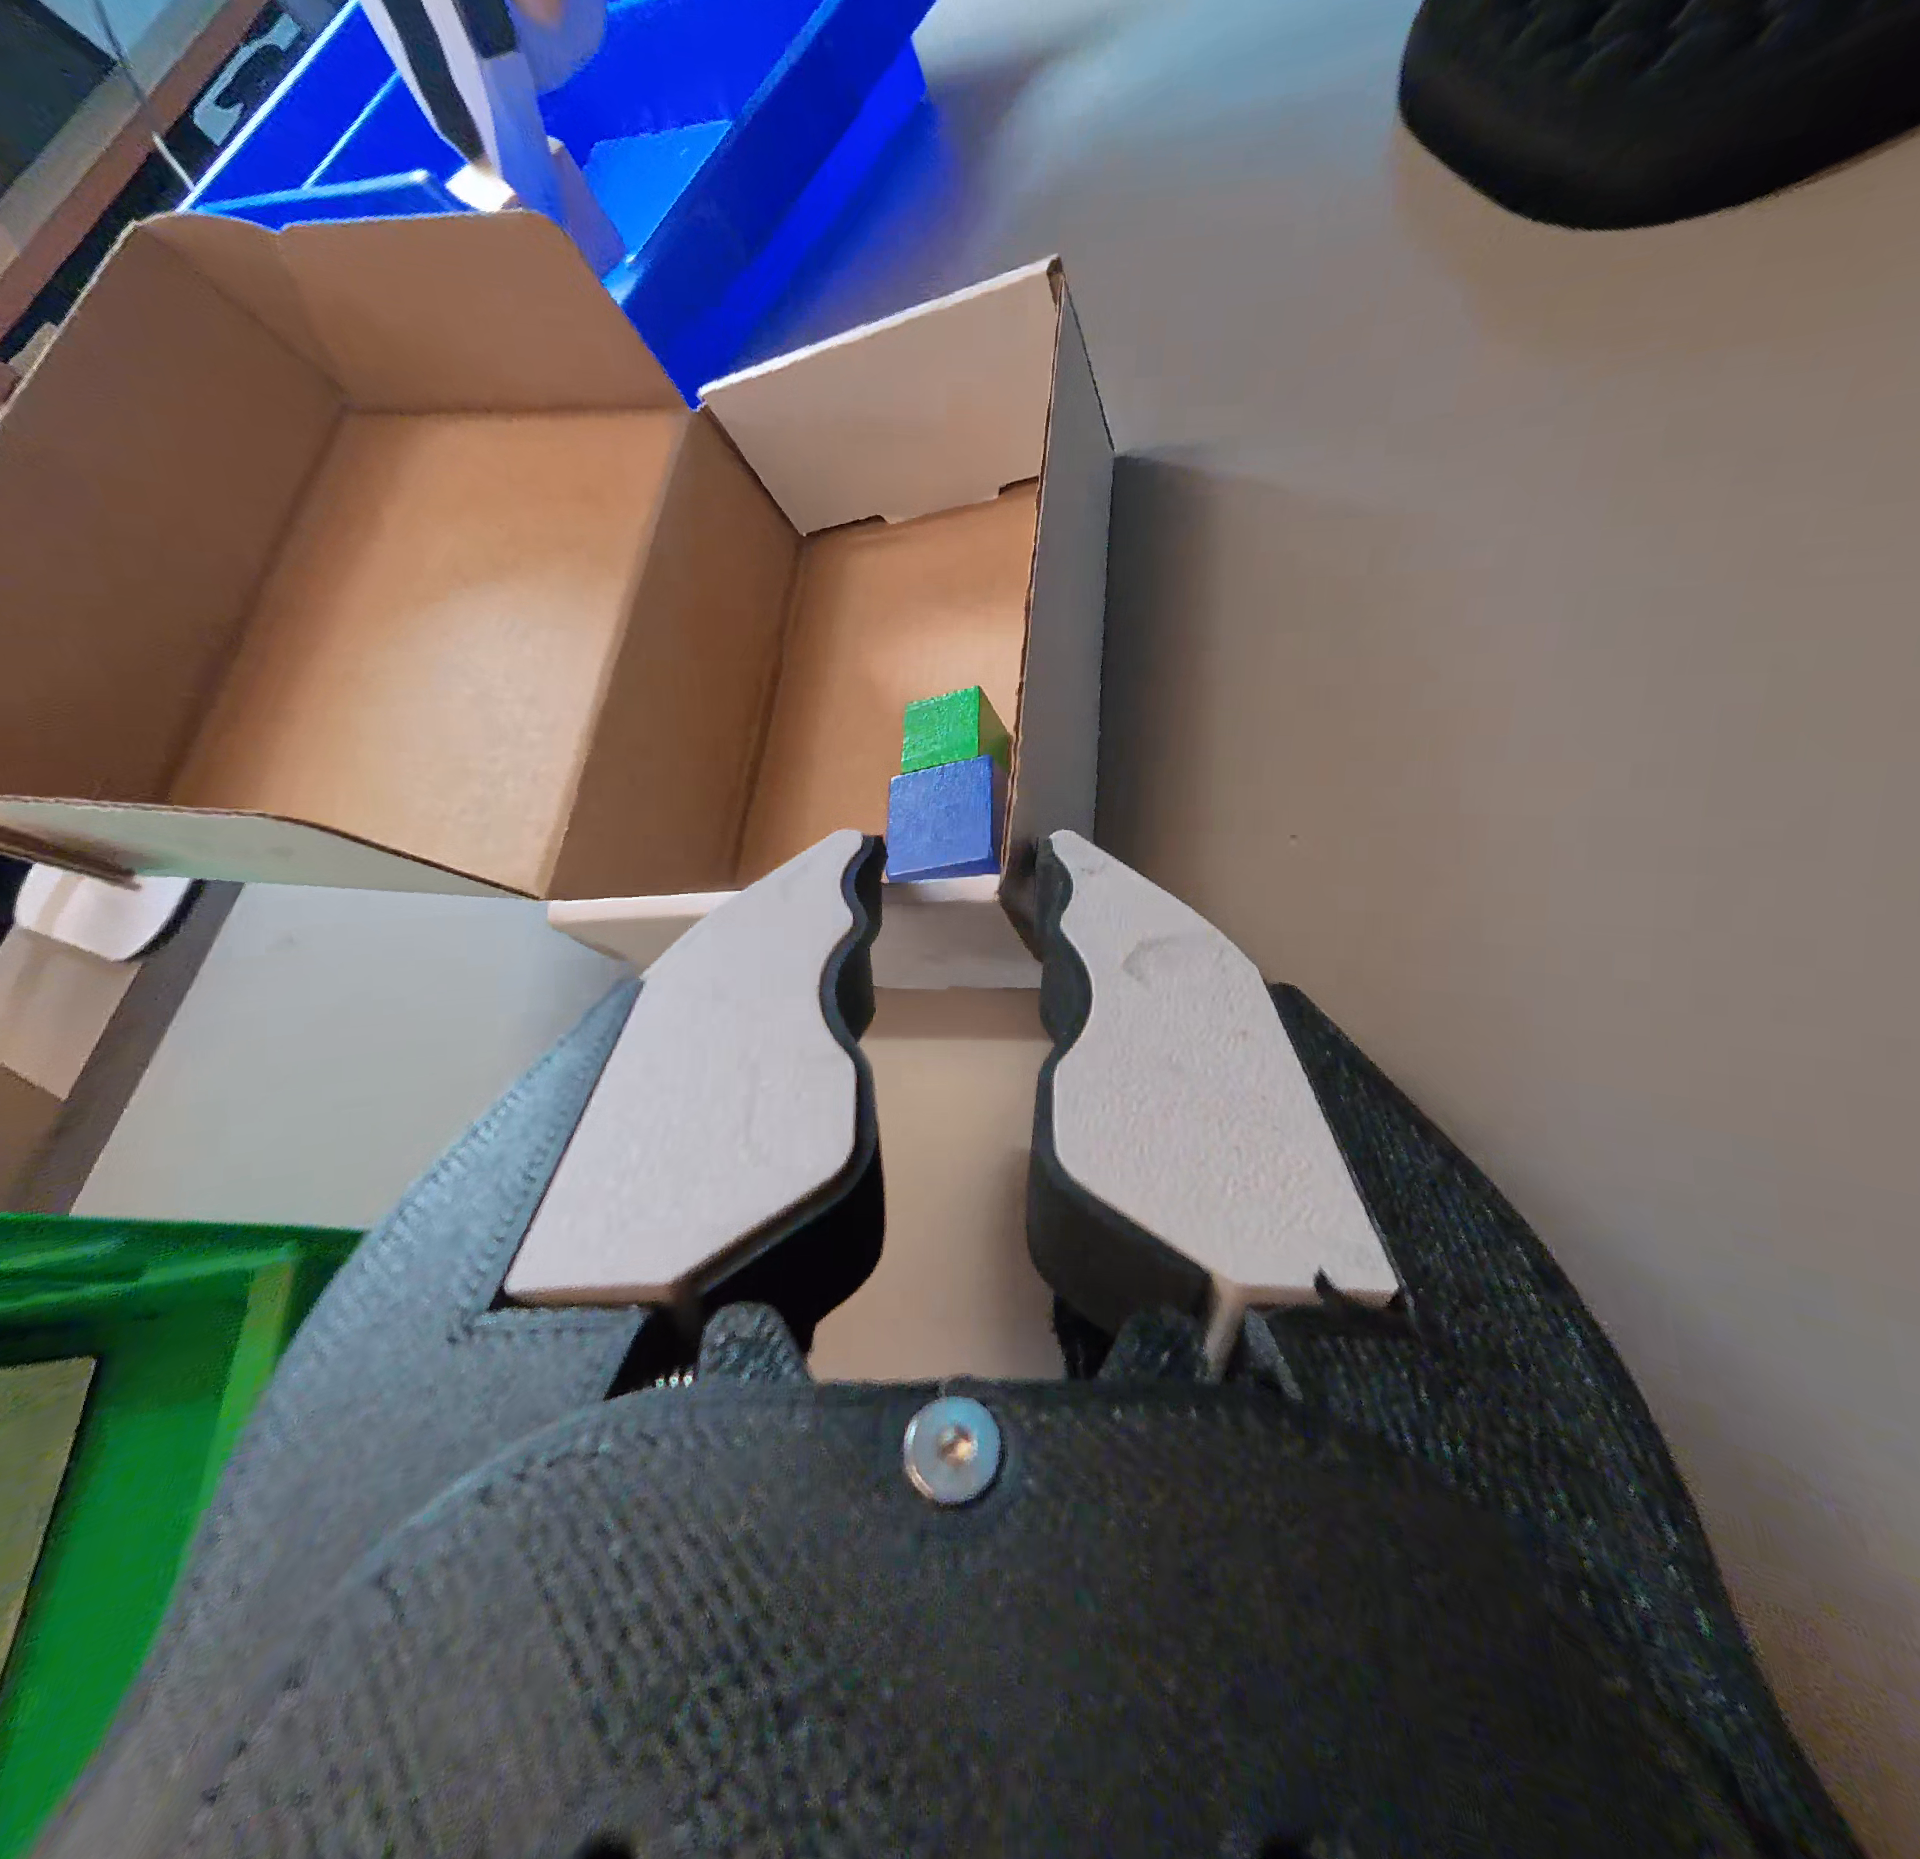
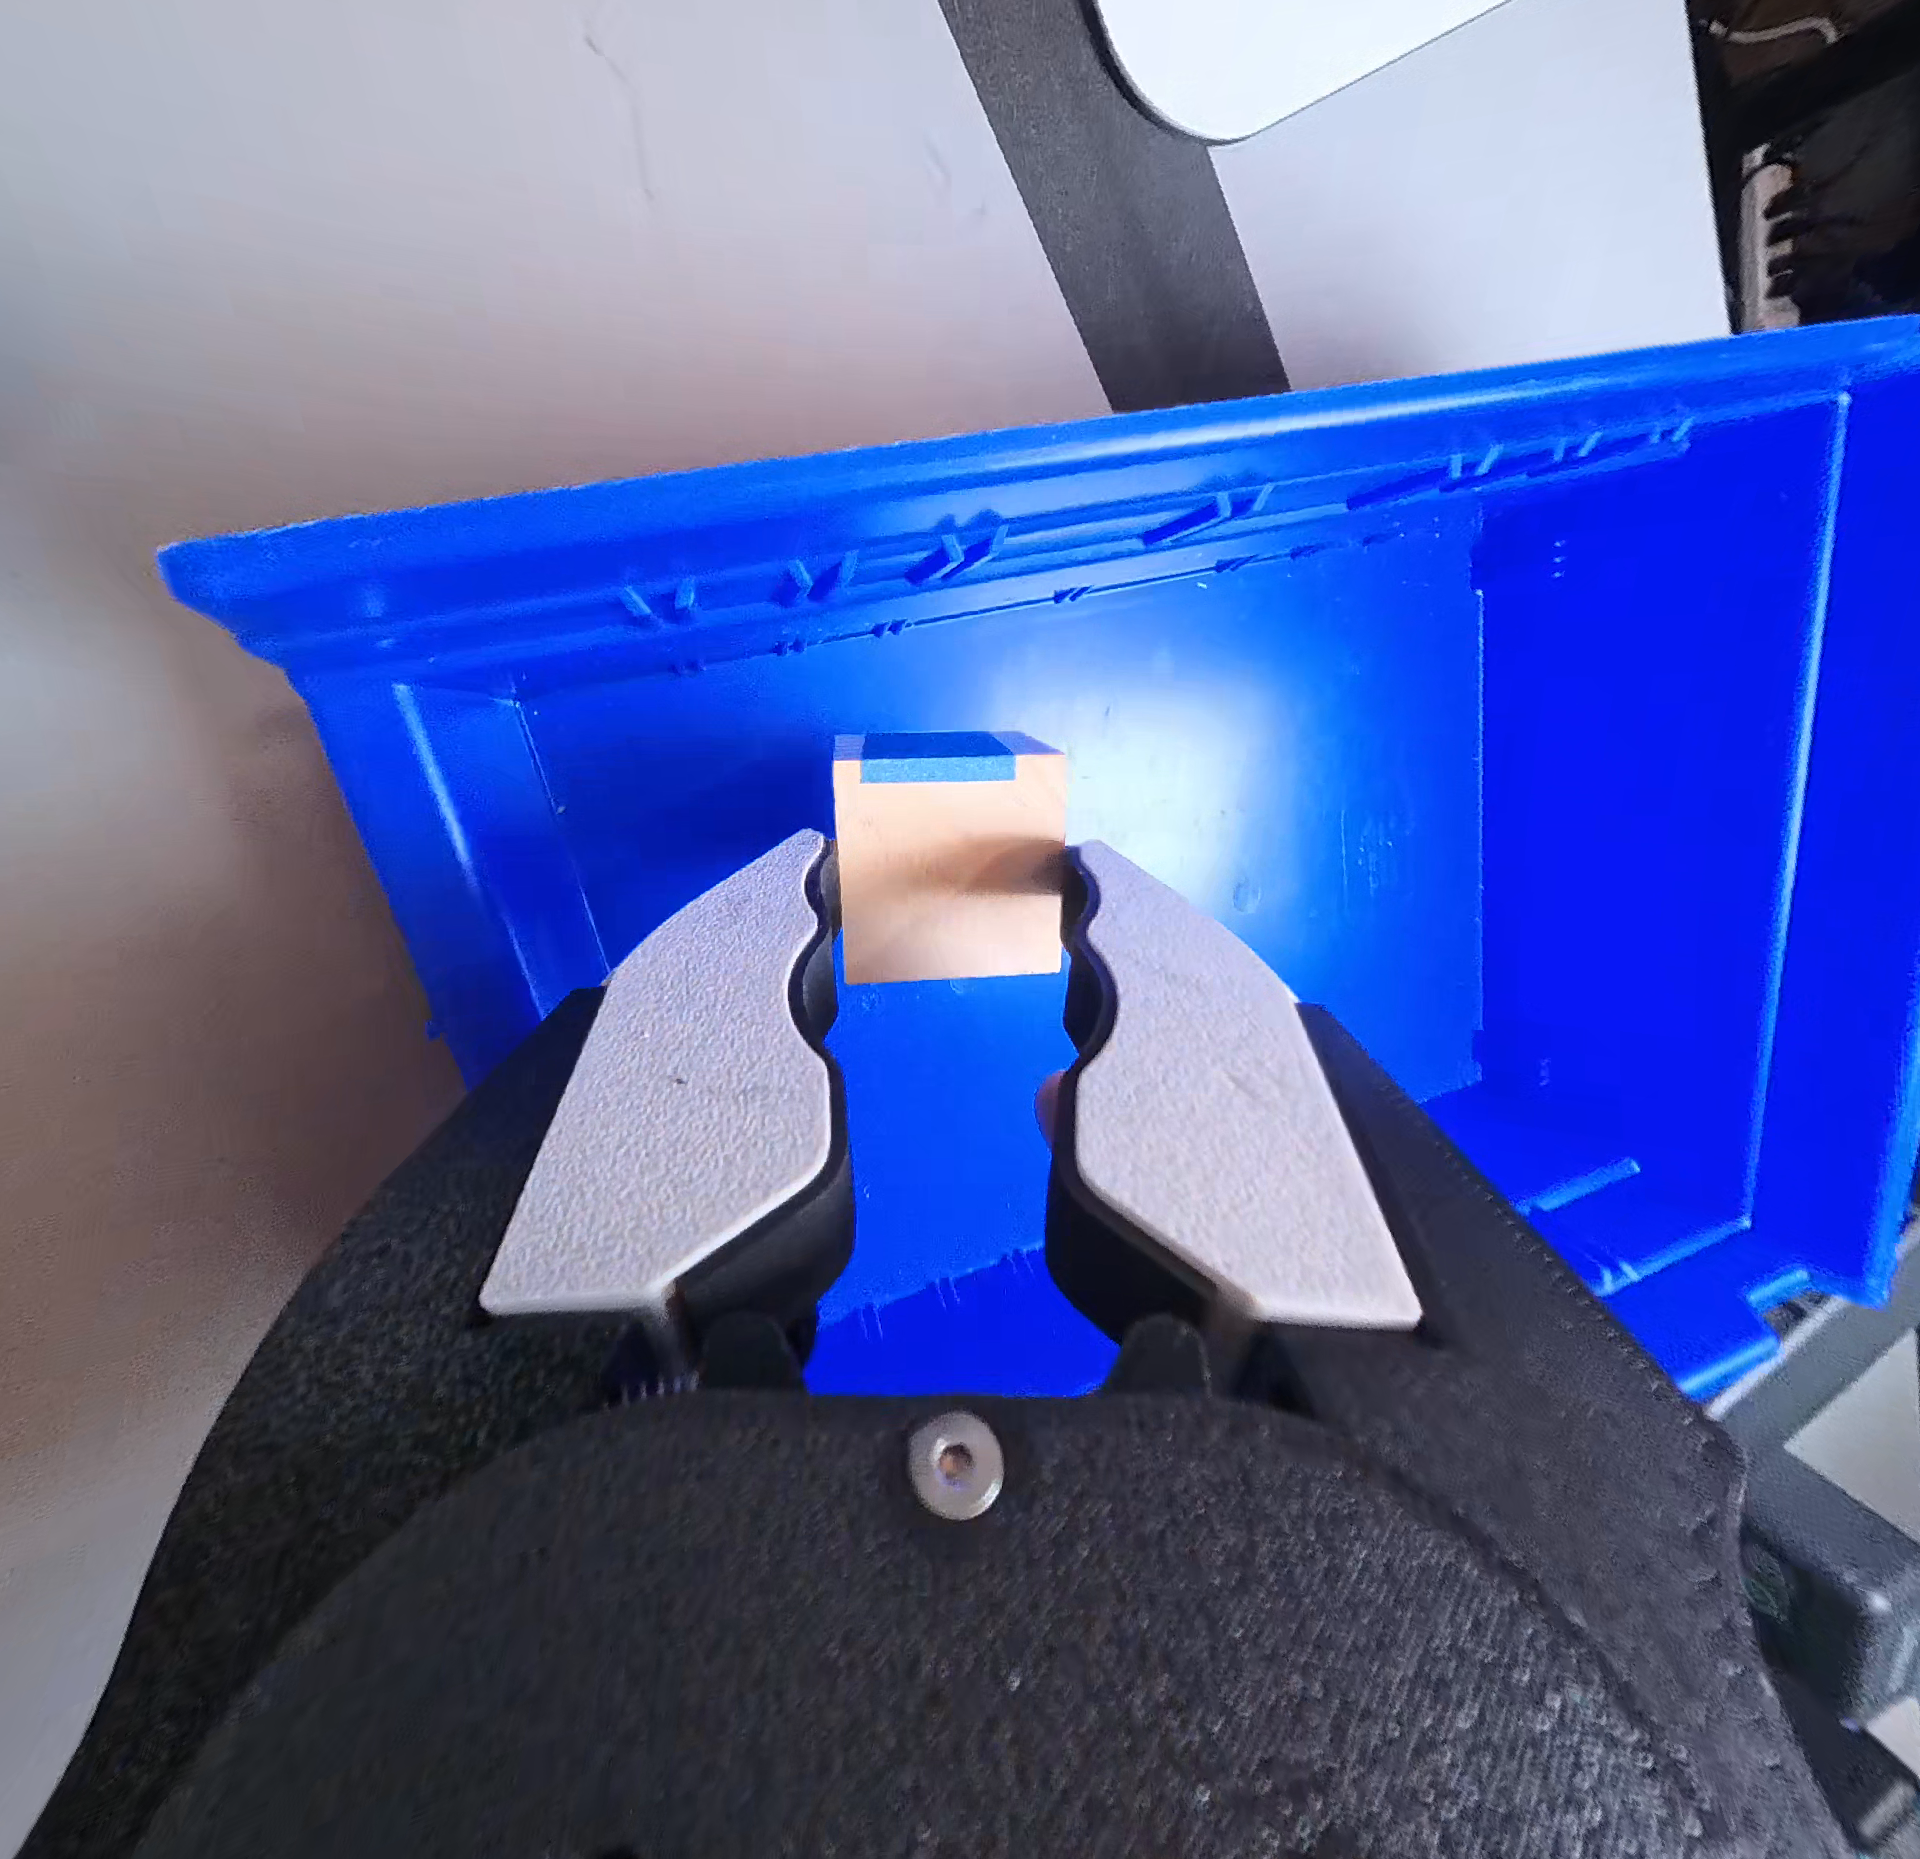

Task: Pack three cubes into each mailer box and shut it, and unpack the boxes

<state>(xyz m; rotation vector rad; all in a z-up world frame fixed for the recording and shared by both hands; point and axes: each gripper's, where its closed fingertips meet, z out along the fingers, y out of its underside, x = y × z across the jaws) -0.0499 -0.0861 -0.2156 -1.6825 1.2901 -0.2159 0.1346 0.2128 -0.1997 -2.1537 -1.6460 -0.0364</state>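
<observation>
In the left wrist view, a small open mailer box (image 1: 1070, 562), white outside and brown inside, holds a green cube (image 1: 945, 729) and a blue cube (image 1: 943, 817) against its right wall. My left gripper (image 1: 951, 859) is open and empty, just above the box's near wall, and its right fingertip is at the box's right wall. A larger open cardboard box (image 1: 416, 614) stands to the left of the small one. In the right wrist view, my right gripper (image 2: 951, 874) is shut on a plain wooden cube (image 2: 951, 853) with a blue far face, held inside the blue bin (image 2: 1558, 770).
The blue bin (image 1: 748, 147) stands behind the boxes, with the other gripper (image 1: 447, 53) over it. A green bin (image 1: 135, 1394) is at the near left. A black padded object (image 1: 1662, 74) lies at the far right. A black strut (image 2: 1122, 168) and a white panel (image 2: 1299, 12) stand behind the bin. The left gripper's tips are roughly 35 centimeters from the right gripper's. From my right tips it is roughly 15 centimeters to the black strut (image 2: 1122, 168); from my left, 40 centimeters.
</observation>
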